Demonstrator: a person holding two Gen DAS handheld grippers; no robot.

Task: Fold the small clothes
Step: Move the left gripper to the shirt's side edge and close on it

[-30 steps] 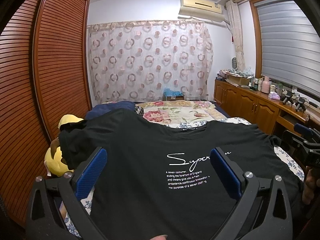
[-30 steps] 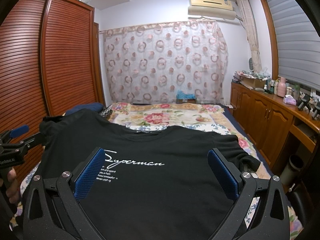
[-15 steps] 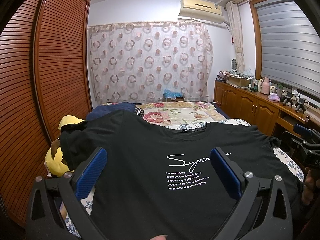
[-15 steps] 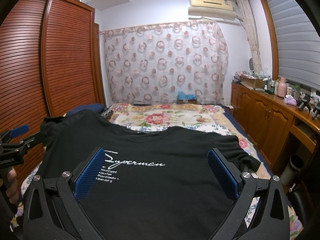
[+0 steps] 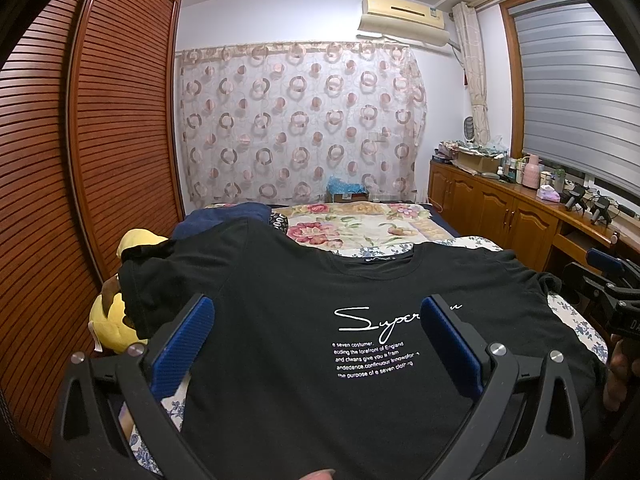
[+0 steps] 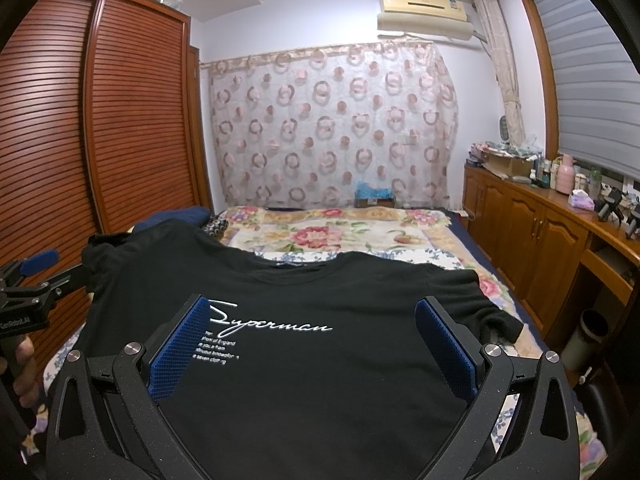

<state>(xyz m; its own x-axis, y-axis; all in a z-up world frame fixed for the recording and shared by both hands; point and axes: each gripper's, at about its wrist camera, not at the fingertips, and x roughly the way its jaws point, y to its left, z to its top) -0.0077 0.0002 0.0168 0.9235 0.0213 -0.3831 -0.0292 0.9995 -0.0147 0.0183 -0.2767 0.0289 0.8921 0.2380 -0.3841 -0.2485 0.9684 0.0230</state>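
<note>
A black T-shirt (image 5: pixel 304 288) with white "Superman" script lies spread flat, front up, on the bed, collar toward the far end; it also shows in the right wrist view (image 6: pixel 320 292). My left gripper (image 5: pixel 316 312) is open and empty, hovering over the shirt's lower left part. My right gripper (image 6: pixel 312 312) is open and empty over the shirt's lower right part. Each gripper shows at the edge of the other's view: the right one (image 5: pixel 608 276) and the left one (image 6: pixel 32 276).
A yellow plush toy (image 5: pixel 116 320) lies by the shirt's left sleeve. A floral quilt (image 6: pixel 340 236) covers the far bed. A slatted wooden wardrobe (image 5: pixel 80 160) stands at left, a wooden cabinet (image 6: pixel 540 240) with clutter at right.
</note>
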